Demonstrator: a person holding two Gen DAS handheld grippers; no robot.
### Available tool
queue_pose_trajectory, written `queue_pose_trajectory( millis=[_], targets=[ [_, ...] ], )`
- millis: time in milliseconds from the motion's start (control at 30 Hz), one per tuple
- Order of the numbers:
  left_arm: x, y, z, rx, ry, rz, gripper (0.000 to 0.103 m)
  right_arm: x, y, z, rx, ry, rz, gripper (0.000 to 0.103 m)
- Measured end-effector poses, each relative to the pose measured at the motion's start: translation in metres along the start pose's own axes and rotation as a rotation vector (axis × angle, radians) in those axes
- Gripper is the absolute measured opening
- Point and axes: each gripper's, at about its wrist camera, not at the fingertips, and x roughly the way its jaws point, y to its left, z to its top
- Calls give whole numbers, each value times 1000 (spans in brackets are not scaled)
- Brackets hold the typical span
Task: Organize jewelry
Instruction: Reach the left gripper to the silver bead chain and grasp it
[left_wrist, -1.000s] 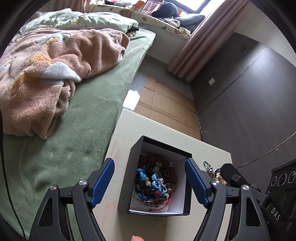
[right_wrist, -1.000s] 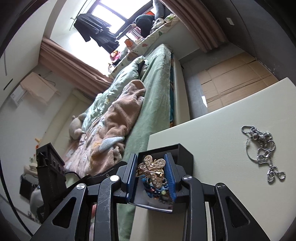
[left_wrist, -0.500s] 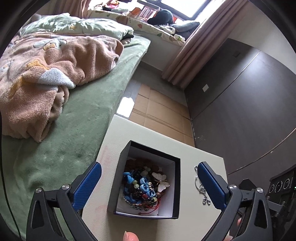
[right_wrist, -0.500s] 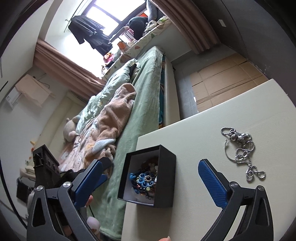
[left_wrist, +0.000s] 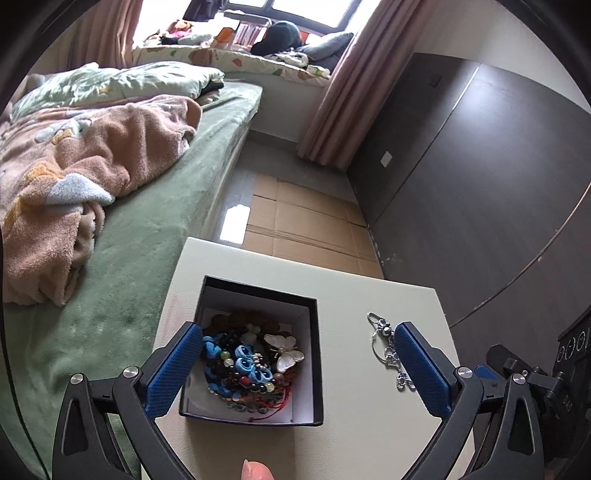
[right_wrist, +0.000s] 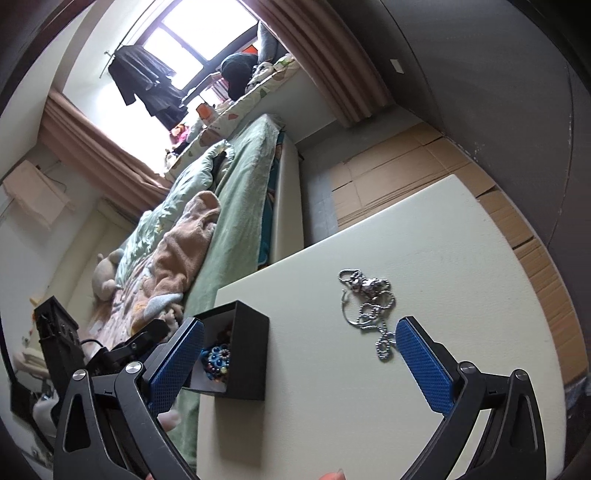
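Note:
A black box with a white inside (left_wrist: 312, 354) stands on the cream table (left_wrist: 354, 435). It holds a heap of bead bracelets (left_wrist: 240, 369) and a white butterfly brooch (left_wrist: 284, 352). A silver chain (left_wrist: 386, 350) lies on the table to the right of the box. My left gripper (left_wrist: 299, 367) is open above the box, empty. In the right wrist view the box (right_wrist: 247, 350) is at the left and the chain (right_wrist: 367, 308) lies ahead. My right gripper (right_wrist: 301, 363) is open and empty, above the table between them.
A bed with a green sheet (left_wrist: 147, 229) and a pink blanket (left_wrist: 74, 166) runs along the table's left side. Cardboard (left_wrist: 306, 221) covers the floor beyond the table. A dark wardrobe (left_wrist: 461, 184) stands at the right.
My right gripper opened and let the butterfly brooch go into the box, then drew back to the right. My left gripper opened wider and pulled back from the box.

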Motion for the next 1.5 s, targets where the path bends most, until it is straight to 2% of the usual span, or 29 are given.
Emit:
queue_pose_trajectory(
  millis=[100, 167, 533, 733, 900, 967, 1033, 1100, 1167, 1300, 1500],
  targets=[
    [2, -15, -3, 40, 6, -21, 103, -10, -10, 1, 12, -16, -100, 103],
    [4, -25, -3, 63, 13, -24, 103, -15, -18, 2, 29, -12, -135, 103],
    [29, -74, 2, 158, 100, -27, 103, -26, -52, 11, 133, -12, -163, 103],
    [48, -97, 8, 203, 147, -24, 85, -26, -71, 16, 211, -12, -170, 103],
    [74, -113, 8, 206, 243, -23, 61, -23, -82, 19, 254, -10, -173, 102],
    [85, -118, 6, 193, 286, -29, 61, -19, -86, 20, 280, -8, -174, 98],
    [94, -124, 3, 192, 312, -20, 61, -14, -90, 20, 311, 3, -163, 86],
    [102, -128, 0, 201, 336, 3, 60, -9, -96, 21, 340, 19, -157, 81],
    [113, -130, -3, 195, 365, 14, 59, -8, -102, 24, 361, 21, -156, 79],
    [132, -134, -9, 175, 416, 30, 48, -17, -112, 33, 374, -8, -182, 79],
    [164, -139, -21, 148, 482, 49, 47, -26, -131, 44, 432, -39, -168, 79]
  ],
)
